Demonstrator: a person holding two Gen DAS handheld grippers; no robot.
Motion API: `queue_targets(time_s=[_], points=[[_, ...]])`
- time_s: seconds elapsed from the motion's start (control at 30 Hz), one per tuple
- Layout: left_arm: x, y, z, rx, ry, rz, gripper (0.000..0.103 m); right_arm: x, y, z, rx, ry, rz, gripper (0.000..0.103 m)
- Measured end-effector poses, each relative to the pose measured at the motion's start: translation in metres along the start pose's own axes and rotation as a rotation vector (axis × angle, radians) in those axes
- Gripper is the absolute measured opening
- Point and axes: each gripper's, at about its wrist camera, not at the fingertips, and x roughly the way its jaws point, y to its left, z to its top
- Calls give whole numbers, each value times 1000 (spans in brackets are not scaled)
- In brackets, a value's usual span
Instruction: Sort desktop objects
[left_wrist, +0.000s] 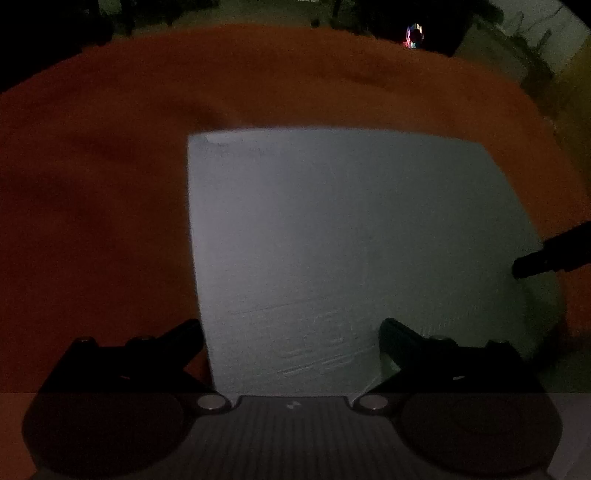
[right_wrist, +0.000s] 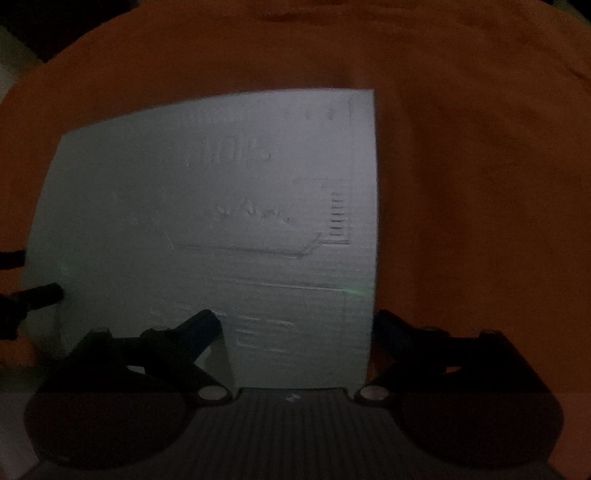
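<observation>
A pale grey flat sheet (left_wrist: 332, 240) with faint embossed lines lies on an orange cloth (left_wrist: 92, 184) in dim light. My left gripper (left_wrist: 291, 332) is open, its fingers straddling the sheet's near left corner. In the right wrist view the same sheet (right_wrist: 203, 221) shows raised lettering and line marks. My right gripper (right_wrist: 295, 325) is open over the sheet's near right part, with the sheet's right edge by its right finger. The right gripper's fingertip (left_wrist: 546, 254) reaches in over the sheet's right edge in the left wrist view. The left gripper's fingers (right_wrist: 33, 295) show at the sheet's left edge.
The orange cloth (right_wrist: 480, 184) covers the table all around the sheet. Beyond its far edge stand dark shapes and a small coloured light (left_wrist: 414, 36). A pale wall or floor area (left_wrist: 535, 33) lies at the far right.
</observation>
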Motion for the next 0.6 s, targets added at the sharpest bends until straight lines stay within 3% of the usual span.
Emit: queue_targets(time_s=[0.2, 0.3, 0.6], points=[[-35, 14, 11, -112, -88, 22, 80, -26, -14, -1, 76, -40, 49, 74], [-50, 12, 15, -78, -91, 23, 79, -43, -20, 0, 102, -66, 59, 70], [-104, 16, 26, -137, -145, -36, 79, -93, -28, 0, 127, -131, 106, 70]])
